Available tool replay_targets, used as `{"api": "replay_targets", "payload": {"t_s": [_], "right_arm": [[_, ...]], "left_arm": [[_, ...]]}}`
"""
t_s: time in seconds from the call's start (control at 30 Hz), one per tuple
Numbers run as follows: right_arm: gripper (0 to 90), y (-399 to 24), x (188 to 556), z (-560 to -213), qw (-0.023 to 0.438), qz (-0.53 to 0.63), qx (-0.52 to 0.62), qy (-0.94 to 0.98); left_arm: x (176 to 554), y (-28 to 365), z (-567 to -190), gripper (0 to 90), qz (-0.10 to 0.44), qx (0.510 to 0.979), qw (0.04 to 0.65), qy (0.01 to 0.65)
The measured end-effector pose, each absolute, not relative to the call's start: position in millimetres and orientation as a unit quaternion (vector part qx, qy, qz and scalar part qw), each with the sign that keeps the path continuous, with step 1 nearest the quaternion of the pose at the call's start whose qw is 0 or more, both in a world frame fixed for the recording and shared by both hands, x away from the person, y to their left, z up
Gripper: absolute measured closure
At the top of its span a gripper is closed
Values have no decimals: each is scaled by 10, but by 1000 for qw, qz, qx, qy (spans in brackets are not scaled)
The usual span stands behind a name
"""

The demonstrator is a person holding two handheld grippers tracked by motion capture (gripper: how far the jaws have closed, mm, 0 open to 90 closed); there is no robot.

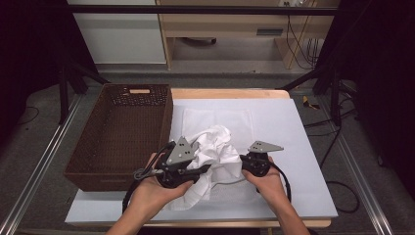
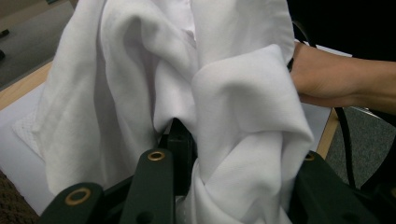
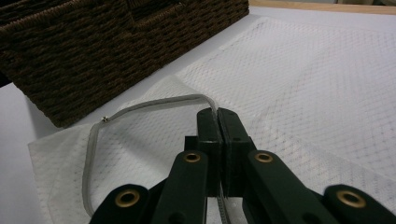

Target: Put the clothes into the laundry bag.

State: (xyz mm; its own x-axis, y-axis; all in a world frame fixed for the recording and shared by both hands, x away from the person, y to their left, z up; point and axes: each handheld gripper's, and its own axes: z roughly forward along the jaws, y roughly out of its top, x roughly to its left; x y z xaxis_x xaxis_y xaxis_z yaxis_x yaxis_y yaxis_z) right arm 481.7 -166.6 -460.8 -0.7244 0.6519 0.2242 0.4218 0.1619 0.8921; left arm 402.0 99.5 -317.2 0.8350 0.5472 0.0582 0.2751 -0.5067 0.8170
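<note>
A crumpled white cloth point(image 1: 215, 147) lies bunched at the middle of the table, between both hands. My left gripper point(image 1: 197, 165) is pushed into its left side; in the left gripper view a thick fold of the cloth point(image 2: 243, 121) fills the gap between the jaws, and my left gripper point(image 2: 233, 149) is clamped on it. My right gripper point(image 1: 244, 164) sits at the cloth's right side. Its jaws are pressed together on a thin grey strap point(image 3: 140, 106) that loops out to the left of my right gripper point(image 3: 218, 115) over the mat.
A brown wicker basket point(image 1: 117, 166) stands left of the cloth, its near wall point(image 3: 93, 56) close to the strap. A white mesh mat point(image 3: 303, 84) covers part of the white table sheet point(image 1: 298, 147). The table's wooden edge point(image 1: 225, 93) runs along the back.
</note>
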Motion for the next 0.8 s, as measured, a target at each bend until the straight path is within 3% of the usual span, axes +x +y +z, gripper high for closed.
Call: {"api": "replay_targets", "payload": {"t_s": [0.8], "right_arm": [[891,-1704,4831,-4588,111,549,360,747]], "left_arm": [[4048,969,-3422,656,146,855,433,246]]}}
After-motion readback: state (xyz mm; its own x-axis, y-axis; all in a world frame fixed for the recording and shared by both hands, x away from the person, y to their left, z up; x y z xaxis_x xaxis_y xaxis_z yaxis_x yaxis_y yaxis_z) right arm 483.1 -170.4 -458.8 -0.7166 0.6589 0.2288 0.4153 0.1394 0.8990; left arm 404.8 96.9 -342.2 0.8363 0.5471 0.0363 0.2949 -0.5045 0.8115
